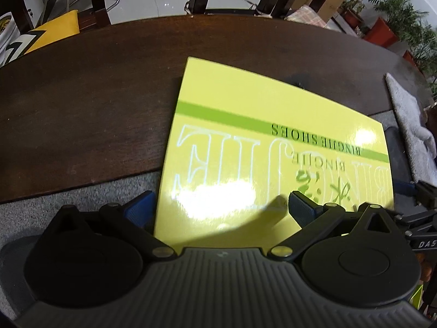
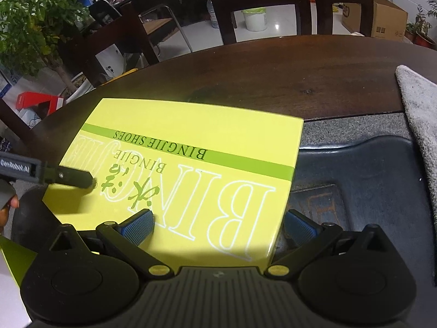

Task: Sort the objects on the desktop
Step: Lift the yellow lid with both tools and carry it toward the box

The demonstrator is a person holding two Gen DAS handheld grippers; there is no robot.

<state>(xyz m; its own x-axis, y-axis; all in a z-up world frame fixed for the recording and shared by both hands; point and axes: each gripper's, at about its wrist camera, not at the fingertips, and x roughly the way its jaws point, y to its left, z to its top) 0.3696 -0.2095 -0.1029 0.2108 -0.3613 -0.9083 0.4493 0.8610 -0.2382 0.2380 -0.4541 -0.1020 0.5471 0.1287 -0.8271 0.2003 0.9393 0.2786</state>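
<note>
The dark wooden surface (image 1: 82,104) carries a grey mat (image 1: 82,199) at its near edge. On both lies a yellow-green shoe-box lid (image 1: 273,136), printed BINGJIE SHOES, its far part on bare wood and its near part over the mat. Whether a box sits beneath it I cannot tell. To its right I see a dark tray (image 2: 368,180) and, beyond that, a folded grey cloth (image 2: 420,104).

My left gripper (image 1: 218,207) has its jaws spread wide across the lid's near left corner, one pad off the edge, one above the printed face. My right gripper (image 2: 218,227) is likewise wide, spanning the near right corner. Neither holds anything.

Risks, as I judge them: the lid is glossy and flat, so pads closing on the face would skid rather than bite. Pinching only one corner could bend the card or swing it into the tray. The two grippers are close together and could collide.
</note>
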